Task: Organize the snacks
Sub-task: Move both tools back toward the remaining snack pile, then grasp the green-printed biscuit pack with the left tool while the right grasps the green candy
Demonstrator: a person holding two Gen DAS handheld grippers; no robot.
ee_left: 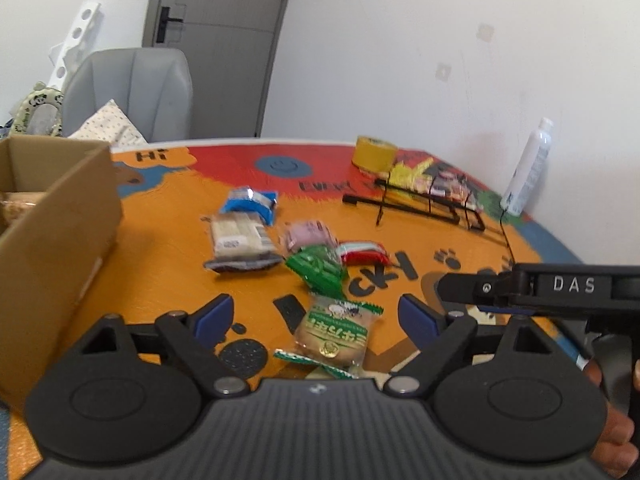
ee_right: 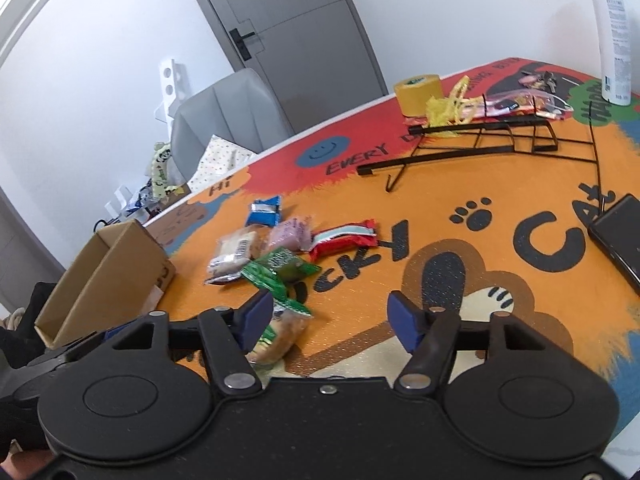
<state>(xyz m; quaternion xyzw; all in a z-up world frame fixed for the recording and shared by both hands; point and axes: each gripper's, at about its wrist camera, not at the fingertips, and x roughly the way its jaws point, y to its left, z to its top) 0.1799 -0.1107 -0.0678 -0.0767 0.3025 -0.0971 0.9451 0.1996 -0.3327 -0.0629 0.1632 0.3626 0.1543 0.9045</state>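
Several wrapped snacks lie on the orange cartoon mat [ee_left: 160, 264]. My left gripper [ee_left: 318, 318] is open just above a green-and-tan biscuit packet [ee_left: 334, 336], which lies between its blue pads. Beyond it lie a green packet [ee_left: 318, 270], a red packet [ee_left: 362, 252], a pink packet [ee_left: 308, 234], a beige cracker pack [ee_left: 240, 238] and a blue packet [ee_left: 252, 202]. My right gripper [ee_right: 330, 316] is open and empty over the mat. The biscuit packet [ee_right: 282, 334] lies by its left pad. A cardboard box [ee_left: 52, 240] stands at the left.
A black wire rack [ee_left: 424, 204] lies at the back right with yellow and red packets in it. A yellow tape roll [ee_left: 374, 154] and a white bottle [ee_left: 530, 168] stand behind it. A dark flat device [ee_right: 618, 236] lies at the right. A grey chair [ee_left: 132, 92] is beyond the table.
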